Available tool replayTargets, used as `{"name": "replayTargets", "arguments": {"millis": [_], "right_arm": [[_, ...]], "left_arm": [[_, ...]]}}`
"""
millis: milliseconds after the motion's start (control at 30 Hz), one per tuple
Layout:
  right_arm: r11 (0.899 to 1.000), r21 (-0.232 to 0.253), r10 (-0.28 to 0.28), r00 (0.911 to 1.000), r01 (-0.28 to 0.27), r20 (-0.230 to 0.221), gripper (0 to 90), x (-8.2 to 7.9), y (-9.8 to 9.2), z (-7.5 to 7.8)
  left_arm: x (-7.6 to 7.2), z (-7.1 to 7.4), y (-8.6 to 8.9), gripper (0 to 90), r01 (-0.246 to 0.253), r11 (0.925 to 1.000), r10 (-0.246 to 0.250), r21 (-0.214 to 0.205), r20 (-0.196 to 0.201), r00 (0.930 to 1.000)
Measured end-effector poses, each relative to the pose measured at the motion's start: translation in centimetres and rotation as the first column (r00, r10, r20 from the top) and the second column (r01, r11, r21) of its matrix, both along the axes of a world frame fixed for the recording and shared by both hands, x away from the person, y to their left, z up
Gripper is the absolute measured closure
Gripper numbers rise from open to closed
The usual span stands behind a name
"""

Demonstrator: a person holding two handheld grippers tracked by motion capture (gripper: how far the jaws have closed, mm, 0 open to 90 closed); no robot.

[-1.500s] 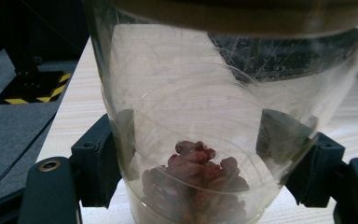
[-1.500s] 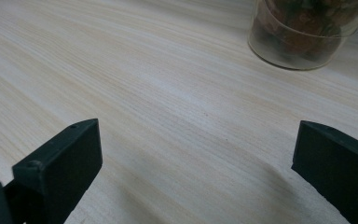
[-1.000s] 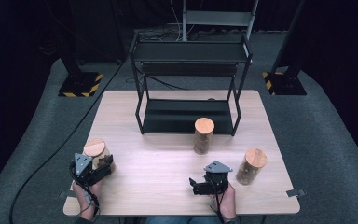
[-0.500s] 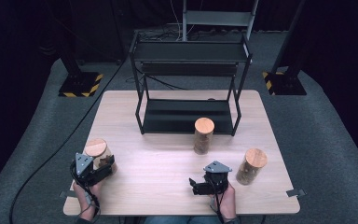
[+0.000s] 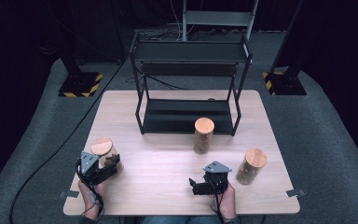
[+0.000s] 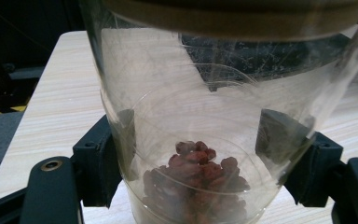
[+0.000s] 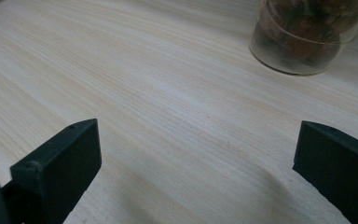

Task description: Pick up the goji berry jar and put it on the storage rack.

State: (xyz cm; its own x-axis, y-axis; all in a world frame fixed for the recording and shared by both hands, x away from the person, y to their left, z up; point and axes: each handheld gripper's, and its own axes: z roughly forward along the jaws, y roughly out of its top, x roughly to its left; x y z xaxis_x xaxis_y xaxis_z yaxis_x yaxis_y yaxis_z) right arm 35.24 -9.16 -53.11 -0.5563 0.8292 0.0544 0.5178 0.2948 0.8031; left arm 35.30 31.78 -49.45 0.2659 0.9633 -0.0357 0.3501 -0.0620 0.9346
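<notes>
Glass jar with wooden lid, reddish-brown pieces at bottom, stands near front left corner of table. Left gripper clamps jar, pads pressed on both sides of glass. Right gripper spread wide, holding nothing, low over bare tabletop. Two more lidded jars stand apart; black rack behind.

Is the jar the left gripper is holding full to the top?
No, the jar clamped in the left gripper holds reddish-brown bits at its bottom, with clear glass above.

Clear glass jar, wooden lid, reddish-brown pieces inside, upright, table's near-left corner
</notes>
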Motion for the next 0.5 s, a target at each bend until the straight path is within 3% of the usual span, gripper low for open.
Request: {"name": "replayTargets", "arguments": {"millis": [500], "right_arm": [[1.000, 0.005, 0.006, 1.0000, -0.006, -0.006, 0.0, 0.0, 0.0, 0.0]], "left_arm": [[0.7, 0.6, -1.7, 24.5, 0.050, 0.9987, -0.050, 0.009, 0.007, 0.9987]]}}
